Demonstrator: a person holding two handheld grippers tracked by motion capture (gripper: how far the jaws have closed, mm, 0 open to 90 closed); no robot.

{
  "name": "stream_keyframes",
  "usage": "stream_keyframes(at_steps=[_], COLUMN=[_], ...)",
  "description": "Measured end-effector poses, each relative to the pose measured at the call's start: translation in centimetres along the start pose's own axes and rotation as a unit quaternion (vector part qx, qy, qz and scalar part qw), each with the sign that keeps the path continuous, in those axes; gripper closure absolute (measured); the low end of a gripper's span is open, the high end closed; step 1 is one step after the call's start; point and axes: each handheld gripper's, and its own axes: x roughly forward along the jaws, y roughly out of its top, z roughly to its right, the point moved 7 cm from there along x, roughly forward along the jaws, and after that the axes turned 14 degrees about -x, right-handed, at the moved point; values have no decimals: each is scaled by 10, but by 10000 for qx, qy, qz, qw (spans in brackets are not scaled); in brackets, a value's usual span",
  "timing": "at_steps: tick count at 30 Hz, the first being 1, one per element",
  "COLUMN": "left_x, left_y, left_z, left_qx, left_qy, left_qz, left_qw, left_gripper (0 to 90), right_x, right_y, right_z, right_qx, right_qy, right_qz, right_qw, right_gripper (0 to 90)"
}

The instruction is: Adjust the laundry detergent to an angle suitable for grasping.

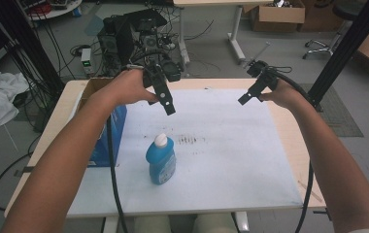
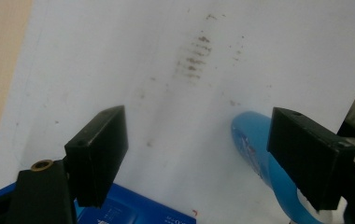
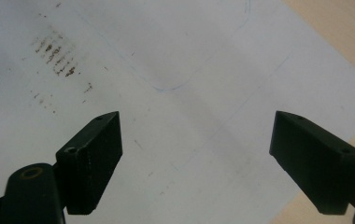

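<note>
Forearms frame the counter [image 1: 270, 184]. Blue bottle [image 1: 161, 160] stands below and just beyond the left gripper [image 1: 169, 108], jaws wide. Right gripper [image 1: 244, 99] wide, empty, well apart. Risk: descending jaw clips cap, tips bottle.

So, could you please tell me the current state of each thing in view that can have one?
Blue plastic bottle with a white cap: upright, capped, on the white mat.
Blue cardboard box: at the mat's left edge, beside the bottle.
Left gripper: open, empty, raised.
Right gripper: open, empty, raised.
</note>
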Motion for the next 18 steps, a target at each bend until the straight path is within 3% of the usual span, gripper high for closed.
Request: stream_keyframes(at_steps=[18], left_x=[-7], left_y=[-3], left_z=[1], left_qx=[-72], left_qy=[128], left_qz=[133], left_qw=[9998], left_gripper=[212], right_x=[-4], right_y=[4], right_z=[-5], right_qx=[-93], right_qy=[-27], right_qz=[-1], right_qw=[10000], right_gripper=[170])
